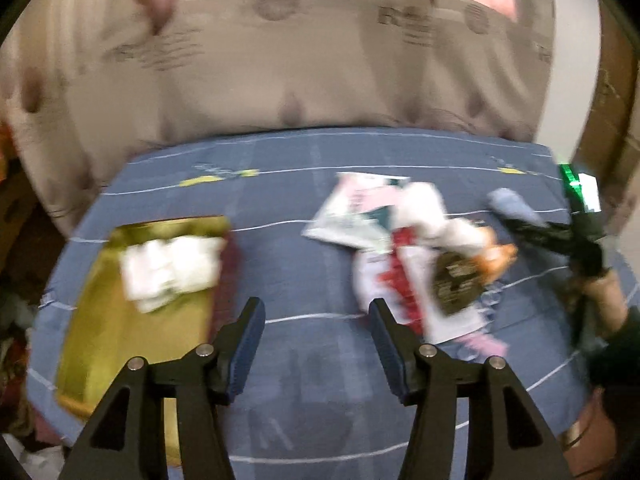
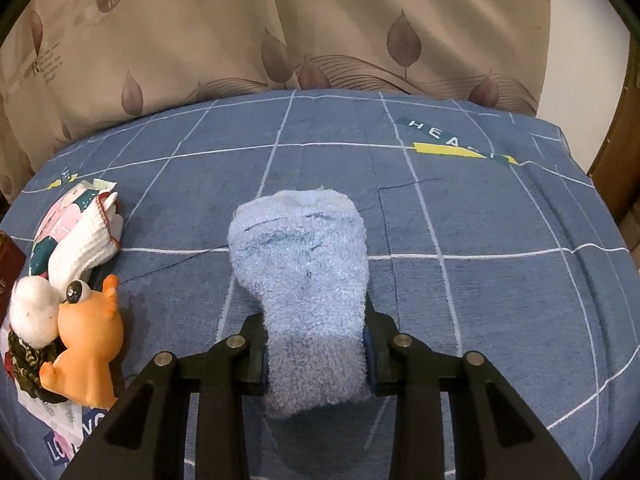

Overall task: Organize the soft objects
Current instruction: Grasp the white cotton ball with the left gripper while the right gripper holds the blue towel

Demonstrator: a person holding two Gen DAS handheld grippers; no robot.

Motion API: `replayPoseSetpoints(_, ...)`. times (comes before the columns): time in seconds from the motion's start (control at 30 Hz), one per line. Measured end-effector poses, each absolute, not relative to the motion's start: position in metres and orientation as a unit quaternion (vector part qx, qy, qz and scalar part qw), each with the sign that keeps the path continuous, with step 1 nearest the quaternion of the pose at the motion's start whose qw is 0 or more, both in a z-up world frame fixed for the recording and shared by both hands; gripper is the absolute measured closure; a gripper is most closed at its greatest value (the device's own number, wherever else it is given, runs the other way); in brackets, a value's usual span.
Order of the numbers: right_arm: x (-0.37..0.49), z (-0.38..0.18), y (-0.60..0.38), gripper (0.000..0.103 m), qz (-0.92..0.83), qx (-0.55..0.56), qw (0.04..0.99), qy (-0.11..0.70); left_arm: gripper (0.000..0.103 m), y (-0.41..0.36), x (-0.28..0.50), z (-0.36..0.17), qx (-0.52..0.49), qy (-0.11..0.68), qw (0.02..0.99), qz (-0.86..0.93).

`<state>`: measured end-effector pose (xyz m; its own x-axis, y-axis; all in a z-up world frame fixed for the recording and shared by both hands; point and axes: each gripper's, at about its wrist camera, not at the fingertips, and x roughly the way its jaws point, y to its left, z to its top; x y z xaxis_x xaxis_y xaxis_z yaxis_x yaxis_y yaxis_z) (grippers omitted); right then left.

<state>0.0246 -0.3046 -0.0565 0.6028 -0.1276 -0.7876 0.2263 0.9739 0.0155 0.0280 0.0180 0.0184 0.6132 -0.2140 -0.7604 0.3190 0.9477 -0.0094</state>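
Blue fuzzy sock (image 2: pixel 304 280) pinched in right fingers (image 2: pixel 316 354), long axis running straight ahead; left fingers (image 1: pixel 316 338) spread, empty, nearer gold box (image 1: pixel 116 320) off to their left.

"HEA…" on teal strip of blue bedsheet (image 2: pixel 440 208); "LOV…" on cloth (image 2: pixel 60 446) at left.
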Motion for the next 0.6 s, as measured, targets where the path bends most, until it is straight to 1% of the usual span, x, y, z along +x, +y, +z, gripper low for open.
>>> replayPoseSetpoints(0.2,0.025,-0.057,-0.305,0.069,-0.096,0.058,0.893,0.436,0.048,-0.048,0.05,0.013,0.052,0.456,0.862,-0.217)
replayPoseSetpoints(0.37,0.025,-0.058,-0.305,0.068,-0.091,0.065,0.893,0.435,0.048,-0.088,0.065,0.008,0.047,0.472,0.847,-0.238)
replayPoseSetpoints(0.6,0.023,-0.058,-0.309,0.068,-0.083,0.08,0.895,0.431,0.048,-0.109,0.086,-0.008,0.055,0.491,0.839,-0.226)
